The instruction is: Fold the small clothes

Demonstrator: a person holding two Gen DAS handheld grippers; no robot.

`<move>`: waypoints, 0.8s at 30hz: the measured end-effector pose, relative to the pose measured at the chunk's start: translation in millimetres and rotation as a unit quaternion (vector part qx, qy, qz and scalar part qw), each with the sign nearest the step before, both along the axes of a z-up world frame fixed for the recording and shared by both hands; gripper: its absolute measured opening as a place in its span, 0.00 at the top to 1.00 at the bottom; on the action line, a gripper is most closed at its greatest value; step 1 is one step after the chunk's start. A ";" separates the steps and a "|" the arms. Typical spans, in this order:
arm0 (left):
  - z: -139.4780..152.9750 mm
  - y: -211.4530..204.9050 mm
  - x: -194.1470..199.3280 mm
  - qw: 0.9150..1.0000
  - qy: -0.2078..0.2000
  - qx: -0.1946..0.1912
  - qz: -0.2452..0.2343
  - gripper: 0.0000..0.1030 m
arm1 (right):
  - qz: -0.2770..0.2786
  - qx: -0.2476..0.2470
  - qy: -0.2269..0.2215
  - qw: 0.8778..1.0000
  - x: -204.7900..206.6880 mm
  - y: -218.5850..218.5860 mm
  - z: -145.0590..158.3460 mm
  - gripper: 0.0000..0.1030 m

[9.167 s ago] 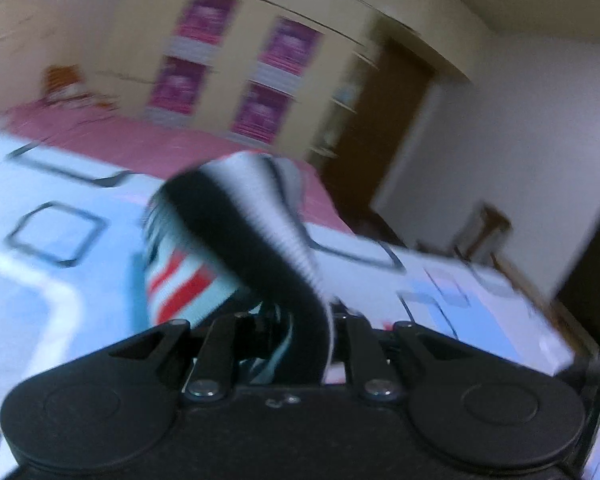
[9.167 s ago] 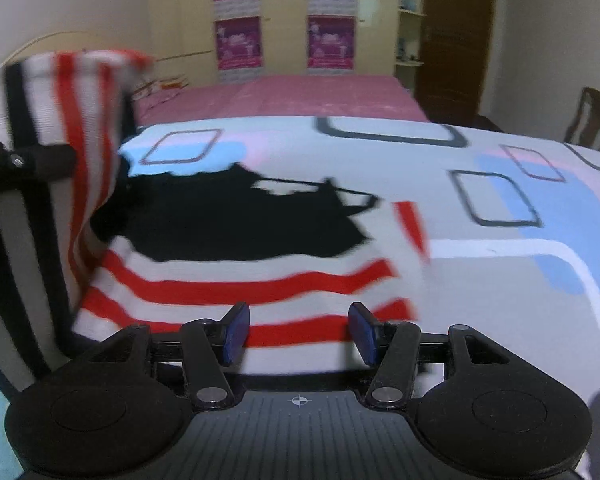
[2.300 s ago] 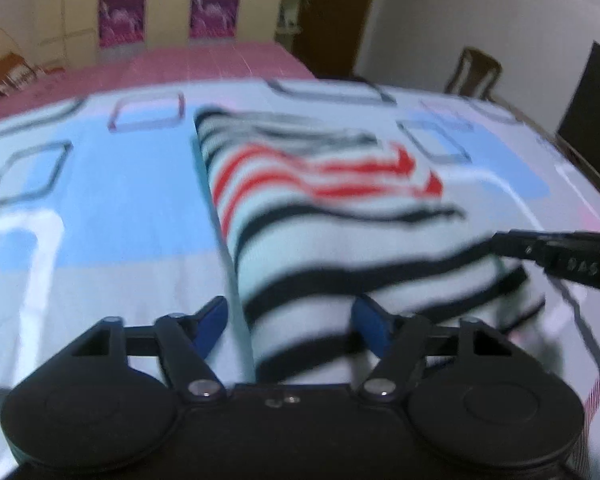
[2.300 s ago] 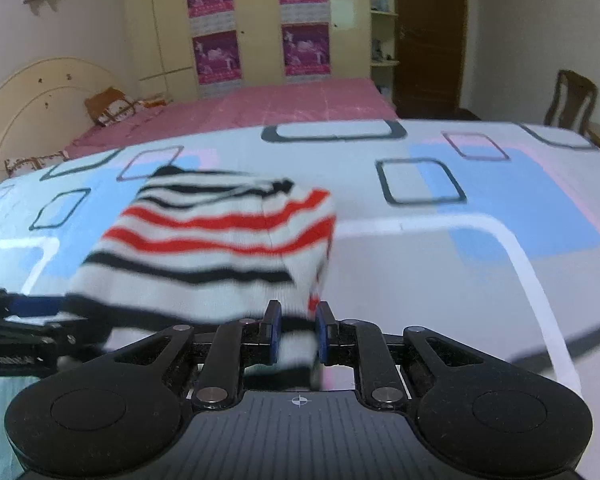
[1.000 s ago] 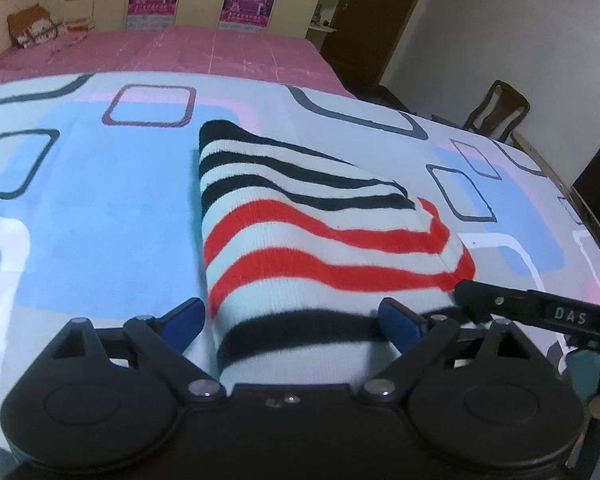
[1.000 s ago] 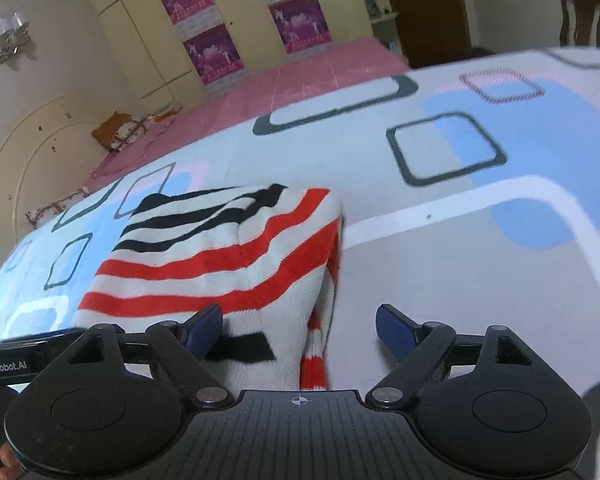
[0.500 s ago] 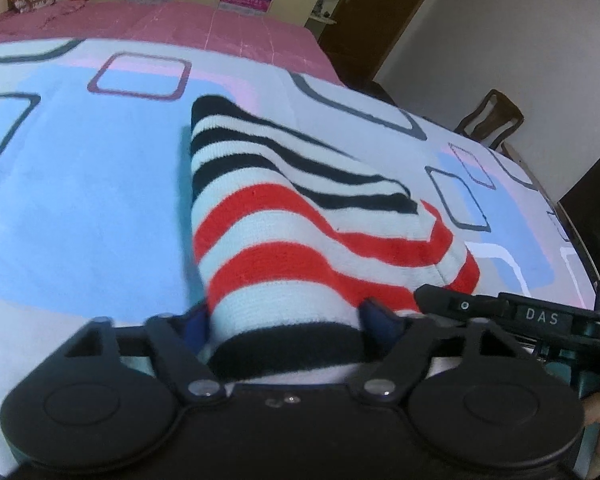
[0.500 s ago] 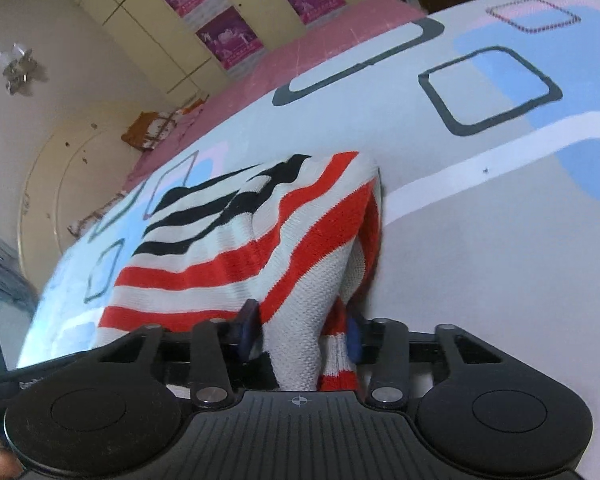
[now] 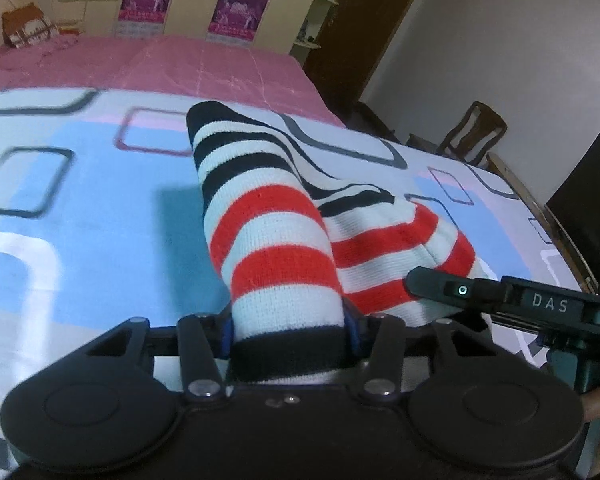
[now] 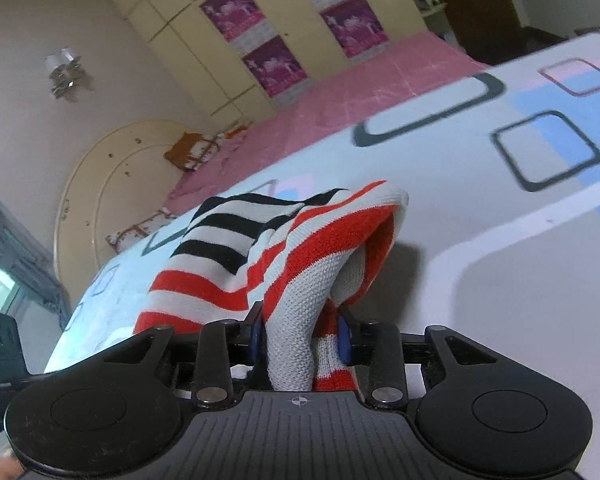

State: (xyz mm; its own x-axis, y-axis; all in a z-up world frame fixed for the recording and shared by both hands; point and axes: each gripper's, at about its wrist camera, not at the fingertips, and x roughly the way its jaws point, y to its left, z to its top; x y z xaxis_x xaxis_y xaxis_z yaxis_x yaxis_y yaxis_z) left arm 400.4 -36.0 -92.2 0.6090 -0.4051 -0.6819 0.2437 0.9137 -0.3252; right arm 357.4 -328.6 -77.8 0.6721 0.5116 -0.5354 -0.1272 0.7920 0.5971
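A folded knit garment with red, black and white stripes (image 9: 276, 236) lies on the patterned bed sheet (image 9: 80, 216). My left gripper (image 9: 288, 326) is shut on its near left edge, at the black hem, and lifts that part. My right gripper (image 10: 300, 338) is shut on the near right edge of the same garment (image 10: 308, 240), where the folded layers bunch up. The right gripper's body (image 9: 500, 300) shows at the right of the left wrist view, close beside the left one.
A pink bed cover (image 9: 160, 64) lies beyond the sheet, with a wardrobe with purple posters (image 10: 284, 28) behind. A wooden chair (image 9: 472, 132) and a dark screen (image 9: 588, 204) stand to the right. A curved headboard (image 10: 112, 184) is at left.
Both grippers went from open beside the garment's near edge to shut on it. The gripped edge has risen off the sheet and both views have tilted upward.
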 end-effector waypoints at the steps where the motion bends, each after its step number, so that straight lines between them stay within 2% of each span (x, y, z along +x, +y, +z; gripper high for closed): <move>1: 3.5 9.5 -2.5 1.000 -0.003 0.002 0.003 0.54 | 0.001 0.003 -0.001 1.000 1.3 12.3 1.1 0.66; 7: 18.2 86.1 -17.0 1.000 -0.012 0.011 0.016 0.54 | 0.022 0.007 -0.012 1.000 -5.9 91.6 14.3 0.66; 13: 21.6 185.4 -21.5 1.000 -0.012 0.010 0.018 0.55 | 0.021 0.011 -0.011 1.000 -6.7 188.5 18.1 0.66; 18: 19.0 259.3 -19.7 0.999 -0.007 0.020 0.032 0.55 | 0.036 0.019 -0.008 0.999 3.3 272.2 12.0 0.66; 24: 3.0 312.4 -14.6 0.998 0.004 0.029 0.053 0.55 | 0.058 0.021 0.015 0.998 23.6 336.3 -8.1 0.66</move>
State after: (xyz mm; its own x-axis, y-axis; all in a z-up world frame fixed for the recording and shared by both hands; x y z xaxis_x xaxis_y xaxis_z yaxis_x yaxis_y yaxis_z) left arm 385.8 276.4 -89.2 0.6408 -0.2978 -0.7076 0.1413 0.9517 -0.2726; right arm 381.0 7.7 -86.0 0.5912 0.6073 -0.5307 -0.1993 0.7476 0.6335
